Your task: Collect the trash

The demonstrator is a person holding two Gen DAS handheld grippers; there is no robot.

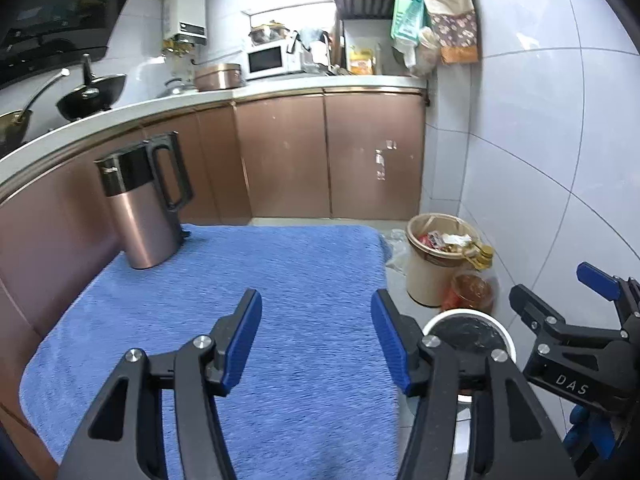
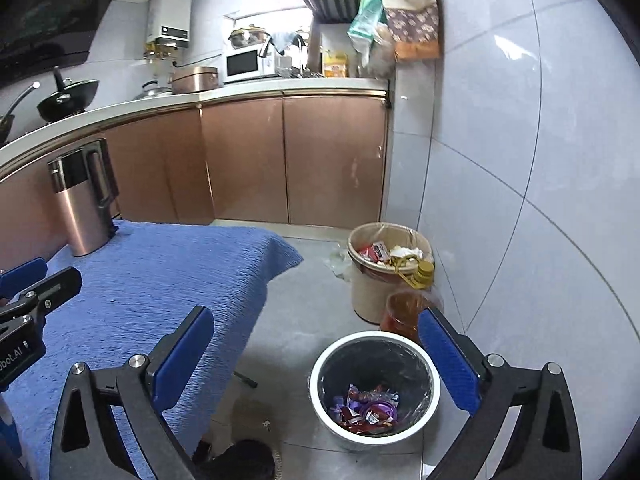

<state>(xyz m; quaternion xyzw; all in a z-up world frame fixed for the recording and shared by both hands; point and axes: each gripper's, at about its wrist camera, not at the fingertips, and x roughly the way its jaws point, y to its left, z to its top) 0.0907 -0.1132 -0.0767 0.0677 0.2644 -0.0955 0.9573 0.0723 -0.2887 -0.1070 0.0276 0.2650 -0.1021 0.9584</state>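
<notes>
A white trash bin [image 2: 374, 388] with a black liner stands on the floor right of the table and holds purple and red wrappers [image 2: 366, 406]. Its rim shows in the left wrist view [image 1: 470, 326]. My right gripper [image 2: 316, 356] is open and empty, above the floor and the bin. It shows at the right edge of the left wrist view [image 1: 560, 292]. My left gripper [image 1: 316, 340] is open and empty over the blue towel [image 1: 240, 300] on the table. No loose trash shows on the towel.
A copper kettle [image 1: 144, 208] stands at the towel's far left corner. A beige bin [image 2: 390, 268] full of rubbish and an oil bottle [image 2: 406, 308] stand by the tiled wall. Copper cabinets and a cluttered counter [image 1: 320, 84] run behind. A dark shoe [image 2: 240, 460] lies on the floor.
</notes>
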